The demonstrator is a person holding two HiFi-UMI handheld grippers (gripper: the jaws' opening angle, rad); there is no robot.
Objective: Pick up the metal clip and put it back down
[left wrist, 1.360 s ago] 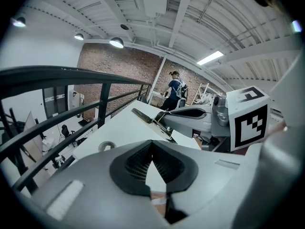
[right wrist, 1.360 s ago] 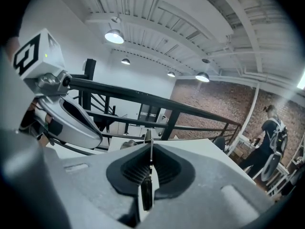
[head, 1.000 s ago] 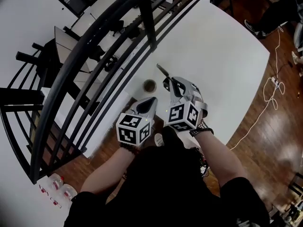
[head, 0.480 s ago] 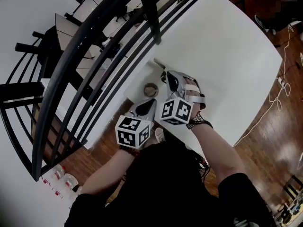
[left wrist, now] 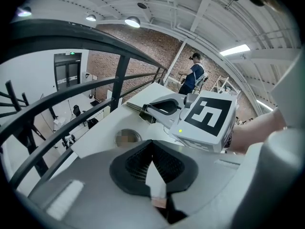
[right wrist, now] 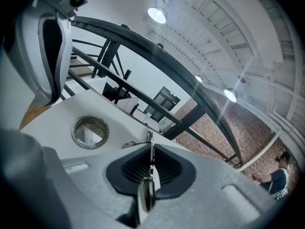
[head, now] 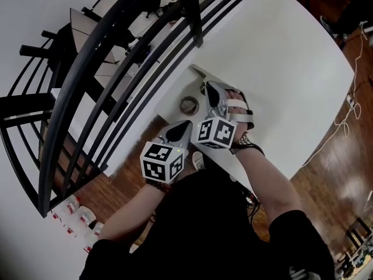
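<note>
The metal clip point(head: 197, 73) is a thin, flat strip that sticks out past my right gripper point(head: 206, 87) over the white table's near left corner. In the right gripper view the clip point(right wrist: 150, 147) stands edge-on between the pads, which press on it while the jaws are opening. From the left gripper view, the clip point(left wrist: 137, 108) points left from the right gripper point(left wrist: 151, 112). My left gripper point(head: 187, 123) hovers at the table's edge, shut and holding nothing, its tip point(left wrist: 152, 142) aimed at the right one.
A small ring-shaped roll point(head: 188, 104) lies on the white table point(head: 280, 57) just left of the right gripper. A black metal railing point(head: 145, 45) runs along the table's left side. Bottles point(head: 76, 212) stand on the wood floor and a white cable point(head: 341, 118) trails at the right.
My right gripper has carried the clip a little farther from me, past the ring. The left gripper has hardly moved.
</note>
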